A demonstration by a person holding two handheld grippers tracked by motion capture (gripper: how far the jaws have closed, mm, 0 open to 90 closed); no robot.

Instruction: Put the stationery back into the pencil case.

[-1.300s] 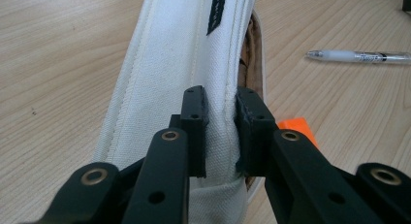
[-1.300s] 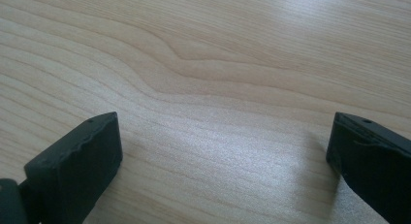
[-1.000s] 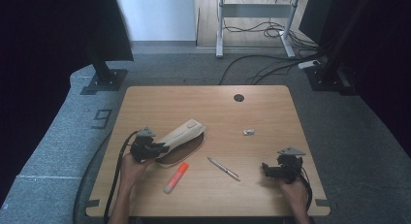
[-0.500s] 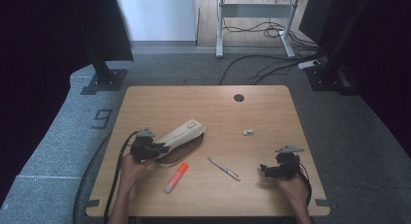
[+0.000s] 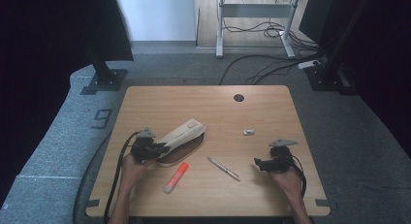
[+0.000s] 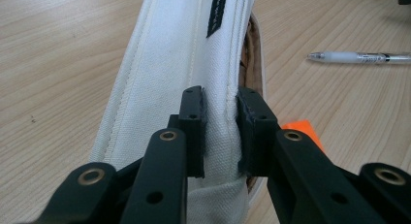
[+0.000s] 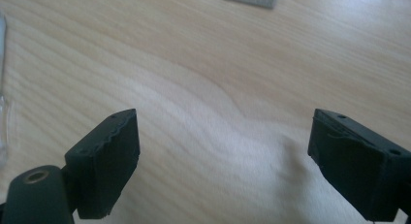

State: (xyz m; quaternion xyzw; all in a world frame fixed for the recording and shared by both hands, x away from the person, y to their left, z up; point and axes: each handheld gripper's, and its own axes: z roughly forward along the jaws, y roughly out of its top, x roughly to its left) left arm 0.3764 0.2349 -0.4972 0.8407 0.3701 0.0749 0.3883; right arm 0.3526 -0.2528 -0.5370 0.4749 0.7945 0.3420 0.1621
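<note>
Left gripper (image 5: 162,149) sits at the near left of the wooden table (image 5: 271,103), jaws drawn together and clamped on a fold of the white fabric pencil case (image 5: 181,134); in the left gripper view the pads (image 6: 193,132) pinch the canvas along a stitched seam. The case lies diagonally, its far end pointing towards the table's middle, its brown-lined opening facing the person's side. An orange highlighter (image 5: 176,177) lies just near of the case, apart from it. A clear pen (image 5: 224,168) lies between the two grippers, touching neither.

Right gripper (image 5: 256,162) is held at the near right of the table, pointing left towards the pen. Its jaws stand wide apart with bare wood between them; they have just been closing slightly, with nothing caught. A small white eraser (image 5: 248,132) lies beyond it, well apart from the case
</note>
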